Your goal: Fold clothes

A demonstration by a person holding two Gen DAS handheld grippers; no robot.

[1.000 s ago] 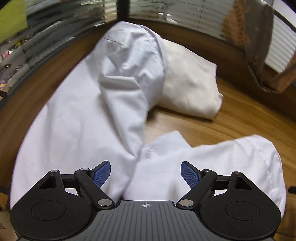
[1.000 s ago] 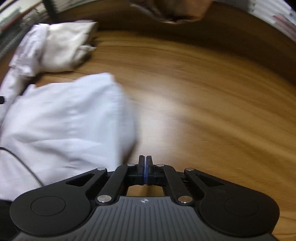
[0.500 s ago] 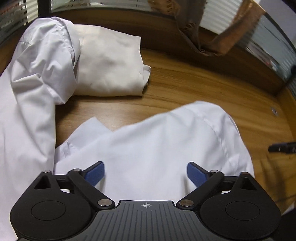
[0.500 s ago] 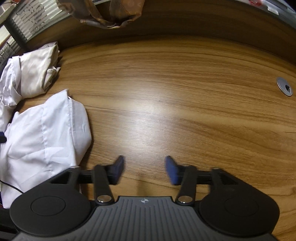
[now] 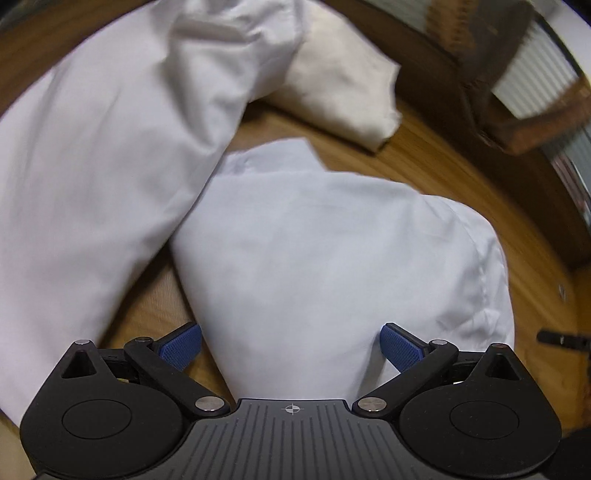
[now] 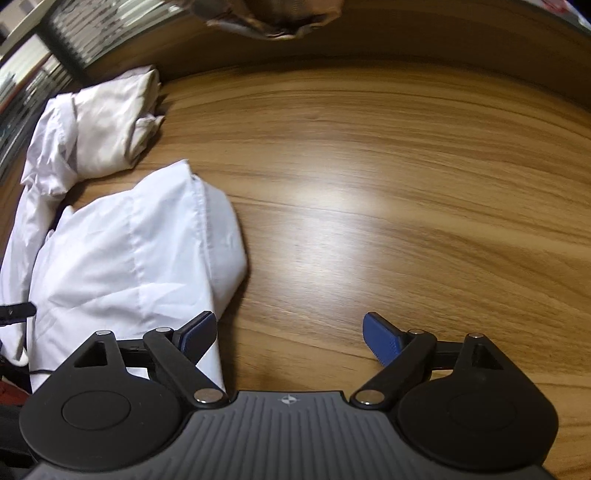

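Now the white shirt (image 5: pixel 332 251) lies between the wide-open, empty left gripper (image 5: pixel 291 345), left of the gaping right gripper (image 6: pixel 290 336).

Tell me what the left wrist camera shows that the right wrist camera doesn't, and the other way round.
Only the left wrist view shows the left gripper, open over the white shirt, and the shirt's long sleeve. Only the right wrist view shows the right gripper, open above a broad bare stretch of wooden table. Both show the white shirt, the folded cream garment beyond it, and the brown cloth at the far edge.
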